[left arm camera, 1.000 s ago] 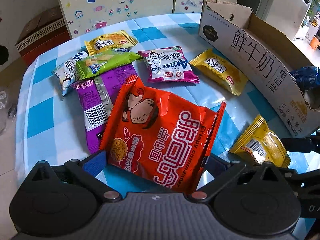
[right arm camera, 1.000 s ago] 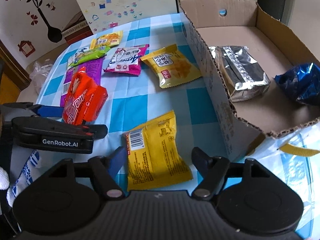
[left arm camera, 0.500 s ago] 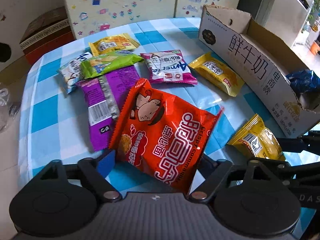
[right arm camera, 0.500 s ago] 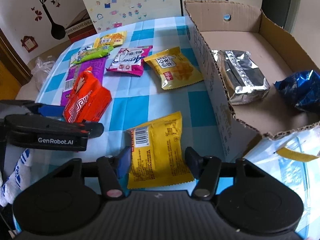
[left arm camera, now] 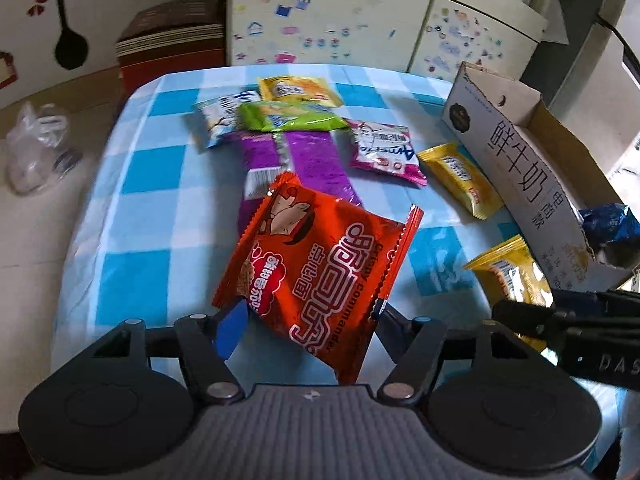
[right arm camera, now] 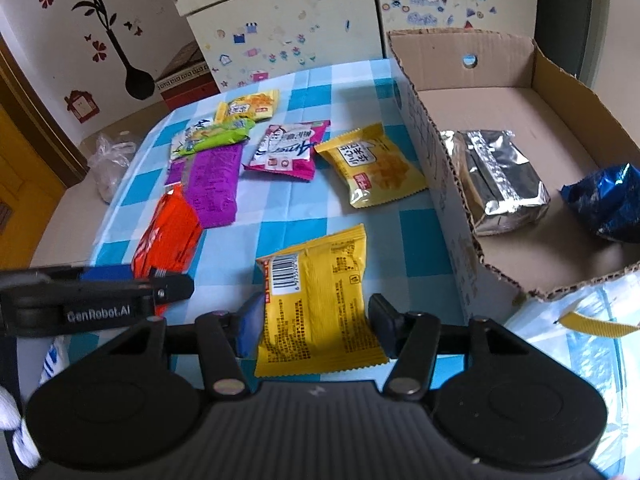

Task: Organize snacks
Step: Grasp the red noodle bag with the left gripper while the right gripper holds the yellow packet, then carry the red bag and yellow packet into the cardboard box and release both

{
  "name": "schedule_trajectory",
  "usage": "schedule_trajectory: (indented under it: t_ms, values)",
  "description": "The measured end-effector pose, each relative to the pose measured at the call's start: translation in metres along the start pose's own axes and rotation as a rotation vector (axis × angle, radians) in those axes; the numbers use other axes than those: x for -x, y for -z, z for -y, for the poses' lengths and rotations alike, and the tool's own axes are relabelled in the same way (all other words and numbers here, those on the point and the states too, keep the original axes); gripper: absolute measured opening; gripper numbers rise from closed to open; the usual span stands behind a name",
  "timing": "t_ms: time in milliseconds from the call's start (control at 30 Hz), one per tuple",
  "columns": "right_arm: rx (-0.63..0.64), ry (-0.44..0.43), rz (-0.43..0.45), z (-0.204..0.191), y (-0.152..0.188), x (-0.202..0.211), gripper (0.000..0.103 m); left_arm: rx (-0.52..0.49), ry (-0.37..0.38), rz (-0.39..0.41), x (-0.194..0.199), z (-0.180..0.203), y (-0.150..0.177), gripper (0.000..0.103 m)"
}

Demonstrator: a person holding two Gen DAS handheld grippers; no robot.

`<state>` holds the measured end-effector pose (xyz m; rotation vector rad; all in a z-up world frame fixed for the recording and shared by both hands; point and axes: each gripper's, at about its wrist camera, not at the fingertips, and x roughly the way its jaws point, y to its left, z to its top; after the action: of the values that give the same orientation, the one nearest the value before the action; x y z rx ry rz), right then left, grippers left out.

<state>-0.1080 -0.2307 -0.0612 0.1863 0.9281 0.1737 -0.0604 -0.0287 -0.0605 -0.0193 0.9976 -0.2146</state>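
My left tongs (left arm camera: pixel 306 320) have just been closing on the red snack packet (left arm camera: pixel 320 268), and I am now lifting it off the checked table (left arm camera: pixel 132 208). My right tongs (right arm camera: pixel 312 318) are pinching the yellow packet (right arm camera: pixel 318 300), seemingly just off the table beside the cardboard box (right arm camera: pixel 448 184).

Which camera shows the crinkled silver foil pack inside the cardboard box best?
The right wrist view: the silver foil pack lies fully visible on the cardboard box floor. In the left wrist view the box wall hides it entirely.
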Motion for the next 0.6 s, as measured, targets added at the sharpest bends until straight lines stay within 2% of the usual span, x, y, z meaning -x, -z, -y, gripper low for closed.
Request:
schedule_trajectory:
  t_ms: [167,333,433,600]
  values:
    - [-0.009,-0.005,0.011,0.002,0.0,0.005,0.057,0.006,0.005,-0.001,0.004,0.001,0.008,0.074]
    - [-0.018,-0.012,0.017,0.003,0.0,0.009,0.057,-0.021,-0.033,0.028,0.004,0.004,0.006,0.089]
    - [-0.023,-0.012,0.019,0.003,0.0,0.009,0.057,-0.082,-0.078,0.045,0.002,0.01,0.003,0.102]
    - [-0.028,-0.02,0.027,0.003,-0.001,0.012,0.057,-0.163,-0.114,0.024,-0.014,0.016,-0.001,0.103]
